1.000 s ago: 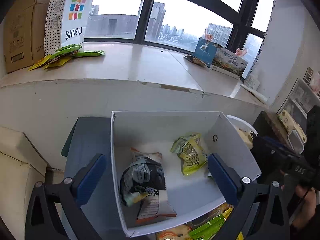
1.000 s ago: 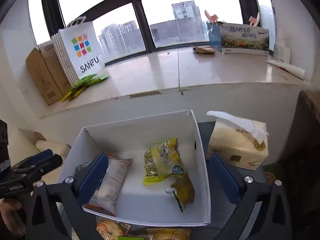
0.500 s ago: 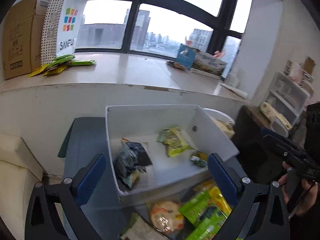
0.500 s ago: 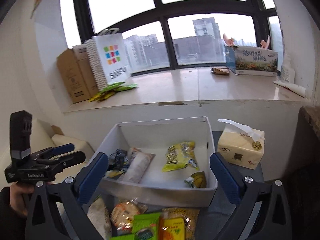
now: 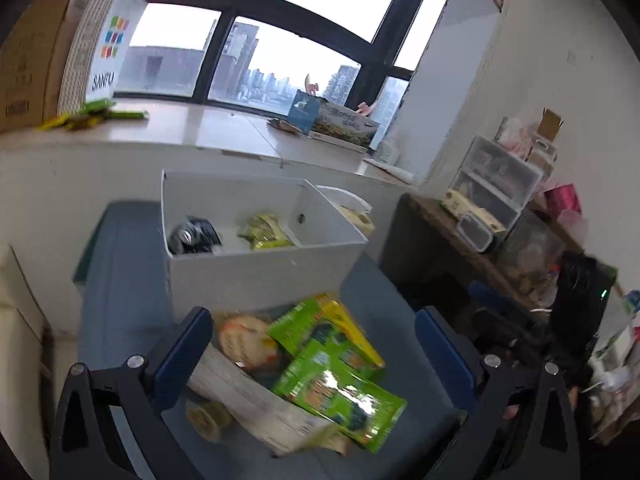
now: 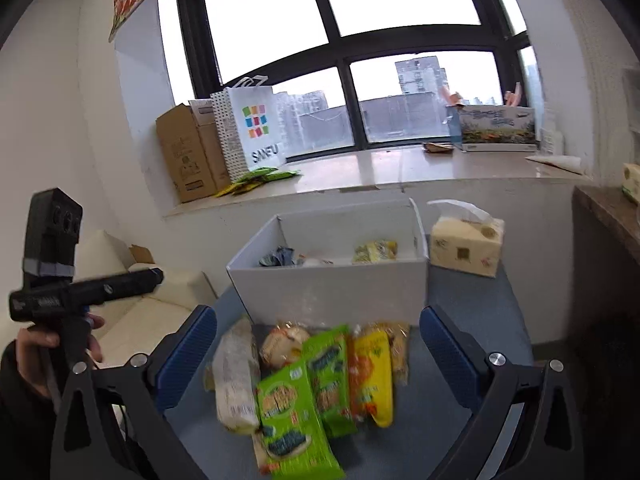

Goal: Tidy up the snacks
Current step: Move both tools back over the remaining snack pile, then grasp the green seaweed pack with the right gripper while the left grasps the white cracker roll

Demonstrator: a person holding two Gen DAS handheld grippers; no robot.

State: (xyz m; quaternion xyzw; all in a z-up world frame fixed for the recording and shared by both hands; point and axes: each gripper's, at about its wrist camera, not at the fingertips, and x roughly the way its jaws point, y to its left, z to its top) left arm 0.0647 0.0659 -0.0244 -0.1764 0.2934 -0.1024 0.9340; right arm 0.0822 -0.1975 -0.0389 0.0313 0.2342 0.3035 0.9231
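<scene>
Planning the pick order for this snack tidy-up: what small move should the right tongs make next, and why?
Probably lower the open right tongs onto the top green packet. It lies uppermost in the loose pile before the white box, and both tongs are empty.

High-rise office or flat: city-view window point(image 6: 400, 80), cardboard box point(image 6: 188, 152), plastic drawer unit point(image 5: 496, 184), cluttered desk point(image 5: 460, 224).

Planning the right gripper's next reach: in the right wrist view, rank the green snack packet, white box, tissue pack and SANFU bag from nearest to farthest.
From the right gripper:
1. Green snack packet, between its fingers.
2. White box, straight ahead.
3. Tissue pack, ahead right, beside the box.
4. SANFU bag, on the windowsill, far left.
</scene>
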